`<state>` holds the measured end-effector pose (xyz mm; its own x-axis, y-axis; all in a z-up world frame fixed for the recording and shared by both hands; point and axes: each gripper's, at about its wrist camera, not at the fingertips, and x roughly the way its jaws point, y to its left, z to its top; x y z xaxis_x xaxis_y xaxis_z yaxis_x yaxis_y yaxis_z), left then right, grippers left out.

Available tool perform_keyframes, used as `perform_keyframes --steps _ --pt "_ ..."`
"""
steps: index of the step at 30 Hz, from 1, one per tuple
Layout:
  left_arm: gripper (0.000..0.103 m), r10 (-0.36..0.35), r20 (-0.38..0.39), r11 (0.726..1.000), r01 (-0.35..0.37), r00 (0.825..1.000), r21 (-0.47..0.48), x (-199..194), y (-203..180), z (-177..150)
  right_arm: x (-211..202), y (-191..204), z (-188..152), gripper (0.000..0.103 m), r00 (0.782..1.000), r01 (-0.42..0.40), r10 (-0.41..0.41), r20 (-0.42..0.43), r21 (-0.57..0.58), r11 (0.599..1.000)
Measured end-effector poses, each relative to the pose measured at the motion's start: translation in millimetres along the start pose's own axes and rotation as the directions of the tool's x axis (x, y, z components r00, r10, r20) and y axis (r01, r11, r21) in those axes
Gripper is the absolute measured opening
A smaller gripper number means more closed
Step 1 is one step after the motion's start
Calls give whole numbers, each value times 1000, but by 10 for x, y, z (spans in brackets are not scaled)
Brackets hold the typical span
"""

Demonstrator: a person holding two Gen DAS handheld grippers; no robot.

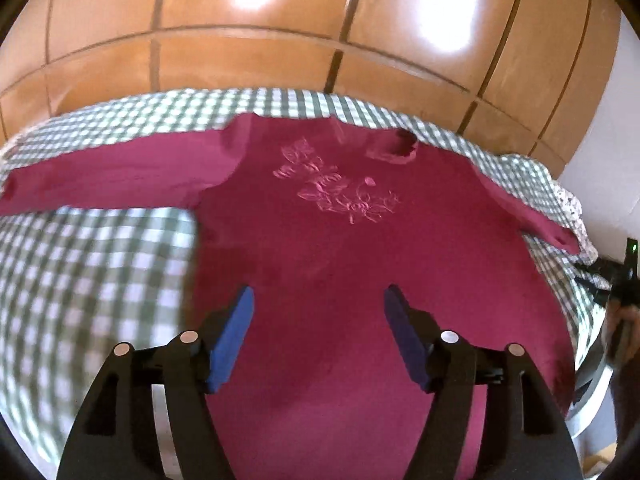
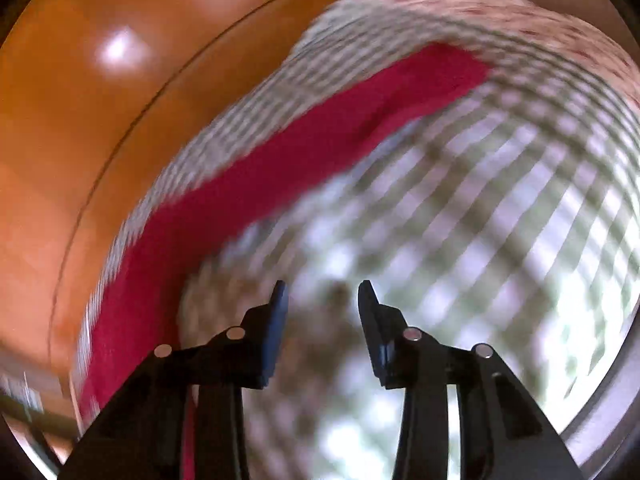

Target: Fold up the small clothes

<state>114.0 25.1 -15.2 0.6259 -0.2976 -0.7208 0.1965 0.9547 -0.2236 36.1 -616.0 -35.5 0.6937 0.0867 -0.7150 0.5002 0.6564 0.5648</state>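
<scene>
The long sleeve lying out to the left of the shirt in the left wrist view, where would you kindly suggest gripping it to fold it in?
Probably at the cuff end of the sleeve, coming from the outer left side. It lies flat and straight on the checked cloth, clear of the shirt body, so the end can be pinched and carried across. The left gripper is open over the body.

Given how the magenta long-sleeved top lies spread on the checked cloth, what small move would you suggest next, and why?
Probably bring the right claw across to the red sleeve and close on it. The magenta long-sleeved top lies flat with both sleeves stretched out, unfolded, on the green-and-white checked cloth. Both claws are open and empty; the left claw hovers over the body, and the right sleeve lies just beside the right claw.
</scene>
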Motion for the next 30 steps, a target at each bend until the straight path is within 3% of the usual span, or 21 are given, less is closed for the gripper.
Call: perform_keyframes --steps 4,9,11,13,14,17,19,23,27,30 --pt "67 21 -50 1000 -21 999 -3 312 -21 -32 204 -314 459 36 999 12 -21 47 178 984" --pt "71 33 -63 999 -32 997 9 423 15 -134 562 -369 828 36 998 31 -45 51 239 970" --pt "72 40 -66 999 -38 997 28 423 -7 -145 653 -362 960 32 995 67 -81 55 222 973" --pt "72 39 -69 999 -37 997 25 427 -6 -131 727 -277 1025 10 992 112 -122 45 188 976" --pt "72 31 -71 999 -30 997 18 421 4 -120 677 -234 1040 6 990 124 -133 51 154 980" --pt "72 3 -77 1000 -3 997 -8 408 46 -72 543 207 1042 5 992 81 -82 100 10 997" --pt "72 -25 -75 999 22 997 -35 387 70 -52 425 613 951 5 992 41 -27 123 -115 992" --pt "72 -86 -63 993 80 994 -93 338 110 34 405 1496 571 5 991 -68 101 83 -335 940" --pt "72 -127 -34 985 122 991 -121 274 144 150 583 2393 -105 5 977 -202 209 -42 -498 843" --pt "72 -160 -22 975 155 987 -159 278 184 247 799 2935 -659 5 958 -287 245 -150 -561 776"
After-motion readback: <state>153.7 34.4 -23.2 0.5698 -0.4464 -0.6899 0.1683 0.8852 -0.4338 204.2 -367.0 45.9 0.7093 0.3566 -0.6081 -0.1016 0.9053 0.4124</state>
